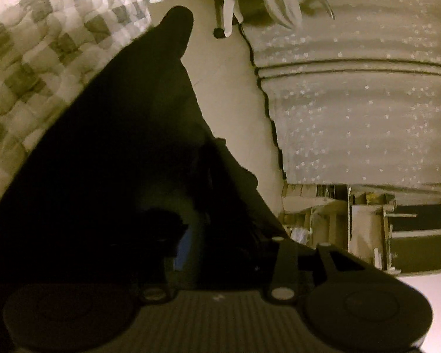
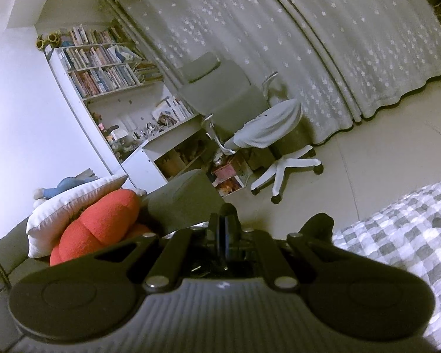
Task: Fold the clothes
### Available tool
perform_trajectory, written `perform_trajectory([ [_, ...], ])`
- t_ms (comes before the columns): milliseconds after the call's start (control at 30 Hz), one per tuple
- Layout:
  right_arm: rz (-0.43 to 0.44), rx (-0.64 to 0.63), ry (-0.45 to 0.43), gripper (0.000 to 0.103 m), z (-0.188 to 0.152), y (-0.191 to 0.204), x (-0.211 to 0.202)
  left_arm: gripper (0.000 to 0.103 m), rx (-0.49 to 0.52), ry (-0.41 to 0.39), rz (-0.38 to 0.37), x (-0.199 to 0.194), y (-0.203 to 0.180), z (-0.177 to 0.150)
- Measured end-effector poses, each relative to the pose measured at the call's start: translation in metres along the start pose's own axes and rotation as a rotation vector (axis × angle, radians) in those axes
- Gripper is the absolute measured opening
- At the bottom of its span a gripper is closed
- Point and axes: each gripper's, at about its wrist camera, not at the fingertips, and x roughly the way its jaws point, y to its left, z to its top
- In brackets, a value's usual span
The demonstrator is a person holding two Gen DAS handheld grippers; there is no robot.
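Note:
A black garment (image 1: 126, 153) fills the left and middle of the left wrist view. It stretches up and away from my left gripper (image 1: 188, 235), whose fingers are buried in the dark cloth; it appears shut on the fabric. In the right wrist view my right gripper (image 2: 225, 220) has its fingers pressed together, with a dark fold of the garment at the tips. Another lump of the black garment (image 2: 319, 225) pokes up just to the right, over the edge of the checked quilt (image 2: 402, 235).
The grey-and-white checked quilt (image 1: 44, 58) covers the bed. A white-based office chair (image 2: 250, 123) stands on the pale floor (image 2: 382, 153) before a star-patterned curtain (image 2: 308, 44). A bookshelf (image 2: 103, 67) is at the left, with a red cushion (image 2: 100, 223) and a white pillow (image 2: 70, 206) nearby.

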Motion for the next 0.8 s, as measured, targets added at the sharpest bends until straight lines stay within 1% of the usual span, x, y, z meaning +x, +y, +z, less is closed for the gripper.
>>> perform_trajectory([
  [133,0.008,0.020,-0.001,0.004,-0.001,0.000,0.000,0.040,0.002,-0.013,-0.029,0.004,-0.005,0.002],
  [200,0.010,0.026,0.000,0.004,-0.001,0.002,0.000,0.024,0.046,-0.034,-0.037,0.006,-0.011,0.002],
  [233,0.010,0.027,0.000,0.004,0.000,0.003,0.000,0.007,0.069,-0.044,-0.040,0.007,-0.013,0.002],
  [267,0.008,0.023,-0.003,0.004,0.000,0.003,-0.001,0.002,0.078,-0.052,-0.045,0.006,-0.014,0.003],
  [333,0.005,0.023,-0.007,0.004,0.001,0.004,-0.002,0.000,0.100,-0.075,-0.052,0.004,-0.015,0.006],
  [500,-0.001,0.031,-0.016,0.004,0.002,0.001,-0.002,0.000,0.163,-0.130,-0.039,-0.007,-0.022,0.015],
  [567,0.000,0.022,-0.016,0.004,0.002,0.002,-0.002,0.000,0.214,-0.154,-0.022,-0.014,-0.030,0.017],
  [633,0.007,0.020,-0.014,0.004,0.002,0.003,-0.002,0.000,0.284,-0.191,-0.021,-0.020,-0.044,0.016],
  [700,0.013,0.011,-0.011,0.004,0.002,0.004,-0.002,0.000,0.301,-0.211,-0.025,-0.025,-0.051,0.021],
  [733,0.016,0.004,-0.008,0.004,0.002,0.005,-0.002,0.000,0.308,-0.222,-0.025,-0.027,-0.052,0.024],
  [800,0.031,-0.028,0.041,0.004,0.000,0.007,0.003,0.000,0.333,-0.250,-0.018,-0.033,-0.052,0.027],
])
